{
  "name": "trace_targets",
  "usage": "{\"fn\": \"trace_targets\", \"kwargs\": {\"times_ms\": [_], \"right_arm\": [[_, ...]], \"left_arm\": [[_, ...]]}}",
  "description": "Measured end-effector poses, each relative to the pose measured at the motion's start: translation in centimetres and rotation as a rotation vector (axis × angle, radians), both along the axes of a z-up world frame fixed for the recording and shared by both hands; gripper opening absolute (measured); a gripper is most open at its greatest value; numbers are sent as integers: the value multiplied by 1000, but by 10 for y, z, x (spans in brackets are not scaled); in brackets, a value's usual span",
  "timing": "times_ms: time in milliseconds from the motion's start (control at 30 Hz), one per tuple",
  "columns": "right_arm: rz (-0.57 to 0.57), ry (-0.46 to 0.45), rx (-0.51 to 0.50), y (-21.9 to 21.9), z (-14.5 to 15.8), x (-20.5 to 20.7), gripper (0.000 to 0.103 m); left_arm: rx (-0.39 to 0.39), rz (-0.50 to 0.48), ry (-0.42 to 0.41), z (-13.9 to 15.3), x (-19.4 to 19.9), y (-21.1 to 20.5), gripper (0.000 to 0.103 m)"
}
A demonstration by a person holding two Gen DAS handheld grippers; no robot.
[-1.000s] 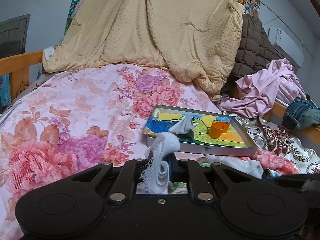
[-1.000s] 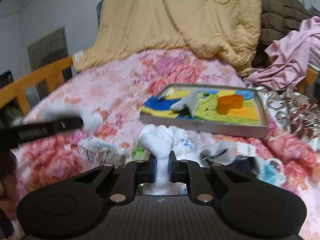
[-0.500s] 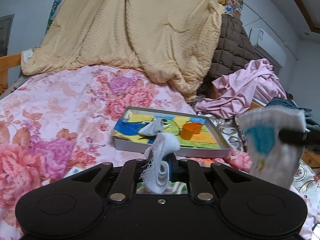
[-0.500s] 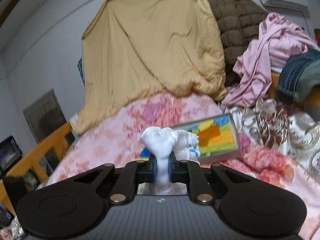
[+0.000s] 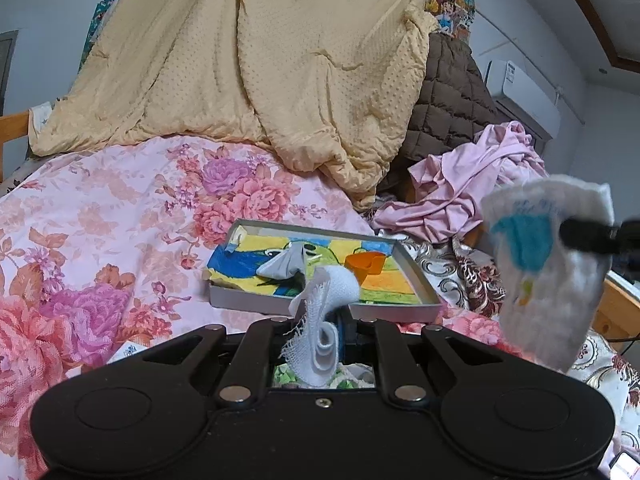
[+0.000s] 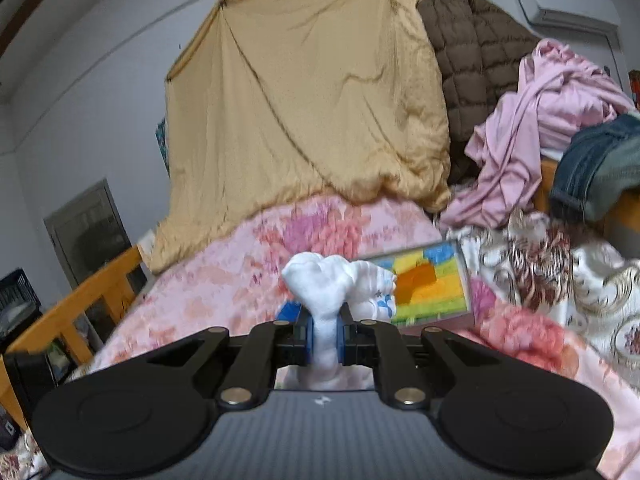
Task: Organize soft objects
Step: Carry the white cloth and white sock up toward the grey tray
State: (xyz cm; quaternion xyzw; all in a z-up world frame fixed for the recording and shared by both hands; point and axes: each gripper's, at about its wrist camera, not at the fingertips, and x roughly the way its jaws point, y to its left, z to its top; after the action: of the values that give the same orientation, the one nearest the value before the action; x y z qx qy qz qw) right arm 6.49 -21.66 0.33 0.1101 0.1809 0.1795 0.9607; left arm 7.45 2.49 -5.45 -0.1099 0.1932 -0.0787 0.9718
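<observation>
My left gripper point(image 5: 320, 332) is shut on a white gauze cloth point(image 5: 324, 320) that curls up between its fingers. My right gripper point(image 6: 325, 334) is shut on a white sock point(image 6: 332, 292) with blue print, held up above the bed. In the left wrist view the same sock point(image 5: 548, 272) hangs at the right, pinched by the right gripper's black finger point(image 5: 592, 236). A grey tray point(image 5: 248, 300) with a colourful picture bottom lies on the floral bedspread; it holds a grey sock point(image 5: 282, 266) and an orange cup point(image 5: 366, 264).
A yellow quilt point(image 5: 260, 60) hangs at the back, with a brown quilted jacket point(image 5: 452, 100) and pink clothes point(image 5: 472, 184) to the right. Jeans point(image 6: 596, 168) lie on the wooden rail at far right. A wooden bed rail point(image 6: 76, 300) runs along the left.
My right gripper has lifted the white sock off the bed and raised it high; it now hangs in the left wrist view. The left gripper has shifted slightly right, still holding the gauze.
</observation>
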Motion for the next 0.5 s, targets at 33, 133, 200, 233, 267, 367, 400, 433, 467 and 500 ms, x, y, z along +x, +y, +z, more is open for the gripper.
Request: {"fn": "trace_targets", "kwargs": {"times_ms": [33, 133, 200, 233, 267, 367, 400, 433, 467, 500], "right_arm": [[0, 11, -4, 2, -3, 0, 12], [2, 16, -10, 7, -7, -1, 12], [5, 8, -18, 10, -6, -2, 12], [5, 5, -20, 11, -5, -2, 12], [6, 2, -22, 13, -4, -2, 12], [8, 5, -24, 16, -5, -1, 12], [9, 5, -26, 17, -5, 0, 12], [11, 6, -27, 18, -5, 0, 12], [12, 6, -27, 19, -5, 1, 12], [14, 6, -27, 20, -5, 1, 12]], "left_arm": [[0, -3, 7, -1, 1, 0, 12], [2, -10, 27, -4, 3, -2, 12], [6, -14, 29, -5, 3, -3, 12], [6, -16, 28, -5, 3, -3, 12], [6, -16, 28, -5, 3, -3, 12], [5, -15, 26, -4, 4, -1, 12], [6, -15, 26, -4, 5, -1, 12], [6, -15, 26, -4, 6, -1, 12], [6, -15, 25, -4, 6, -1, 12], [7, -15, 25, -4, 6, -1, 12]]}}
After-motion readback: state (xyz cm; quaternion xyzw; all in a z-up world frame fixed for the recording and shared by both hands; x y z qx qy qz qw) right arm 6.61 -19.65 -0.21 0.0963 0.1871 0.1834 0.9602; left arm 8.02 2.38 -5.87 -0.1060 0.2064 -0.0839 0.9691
